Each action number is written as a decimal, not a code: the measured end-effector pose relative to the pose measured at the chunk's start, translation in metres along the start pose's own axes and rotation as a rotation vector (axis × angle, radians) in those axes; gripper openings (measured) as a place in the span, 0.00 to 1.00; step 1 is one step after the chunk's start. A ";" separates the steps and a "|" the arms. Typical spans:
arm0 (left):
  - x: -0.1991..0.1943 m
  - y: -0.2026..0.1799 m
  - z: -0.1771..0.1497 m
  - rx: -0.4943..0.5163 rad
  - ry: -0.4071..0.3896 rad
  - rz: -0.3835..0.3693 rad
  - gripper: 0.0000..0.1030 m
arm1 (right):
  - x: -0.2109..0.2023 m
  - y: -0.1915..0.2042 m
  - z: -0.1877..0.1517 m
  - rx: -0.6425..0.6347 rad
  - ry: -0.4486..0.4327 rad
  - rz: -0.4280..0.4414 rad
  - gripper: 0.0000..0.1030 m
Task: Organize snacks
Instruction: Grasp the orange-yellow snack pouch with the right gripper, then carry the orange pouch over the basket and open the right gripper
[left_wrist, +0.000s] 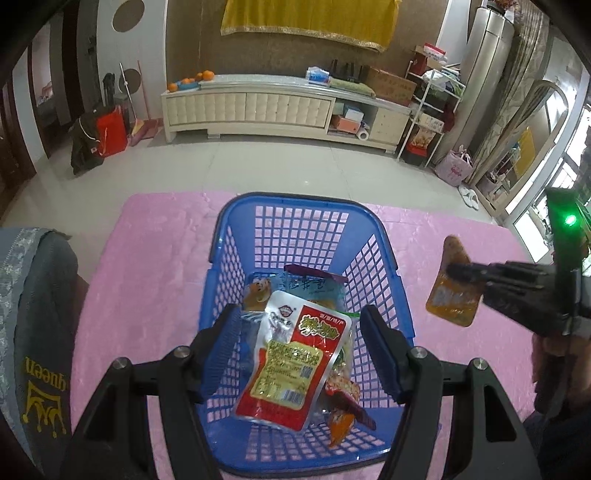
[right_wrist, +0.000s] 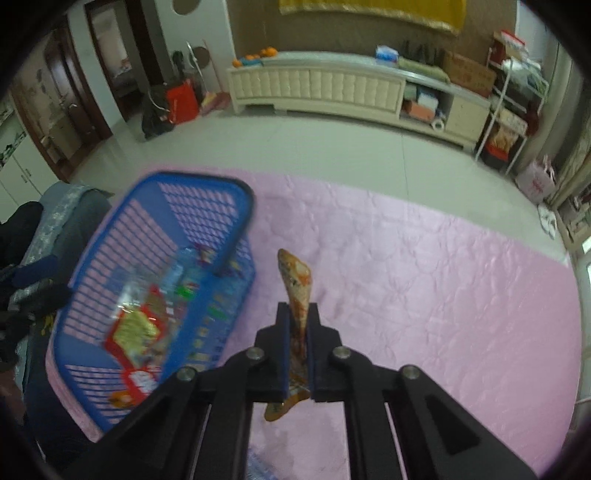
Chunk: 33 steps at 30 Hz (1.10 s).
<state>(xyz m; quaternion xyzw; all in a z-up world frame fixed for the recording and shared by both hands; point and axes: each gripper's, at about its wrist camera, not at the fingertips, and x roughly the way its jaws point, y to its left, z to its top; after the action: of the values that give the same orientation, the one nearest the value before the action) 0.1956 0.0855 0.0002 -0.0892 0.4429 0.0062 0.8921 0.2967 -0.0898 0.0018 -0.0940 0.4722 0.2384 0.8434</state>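
Observation:
A blue plastic basket (left_wrist: 306, 206) sits on the pink cloth (left_wrist: 147, 266) and holds several snack packets. My left gripper (left_wrist: 299, 325) is open above the basket. A red and white packet (left_wrist: 291, 365) lies between its fingers, apart from both pads. My right gripper (right_wrist: 298, 314) is shut on an orange snack packet (right_wrist: 297, 284) and holds it above the cloth, right of the basket (right_wrist: 229, 184). The right gripper also shows in the left wrist view (left_wrist: 458, 271), with the orange packet (left_wrist: 452, 299) hanging from it.
A grey cushion with gold "queen" lettering (left_wrist: 40, 332) lies left of the basket. The pink cloth (right_wrist: 443, 280) stretches to the right. Beyond it are a tiled floor and a long white cabinet (left_wrist: 258, 107).

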 end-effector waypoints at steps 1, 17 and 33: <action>-0.004 0.002 -0.001 -0.001 -0.005 0.001 0.63 | -0.004 0.002 0.005 -0.006 -0.011 0.003 0.10; -0.025 0.029 -0.017 -0.002 -0.029 0.042 0.63 | -0.011 0.067 0.026 -0.108 -0.045 0.035 0.10; -0.019 0.046 -0.019 -0.037 -0.013 0.055 0.63 | 0.033 0.093 0.030 -0.160 0.022 -0.058 0.10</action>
<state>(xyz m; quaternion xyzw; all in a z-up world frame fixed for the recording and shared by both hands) 0.1645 0.1290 -0.0030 -0.0935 0.4391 0.0396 0.8927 0.2885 0.0129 -0.0040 -0.1772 0.4580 0.2498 0.8345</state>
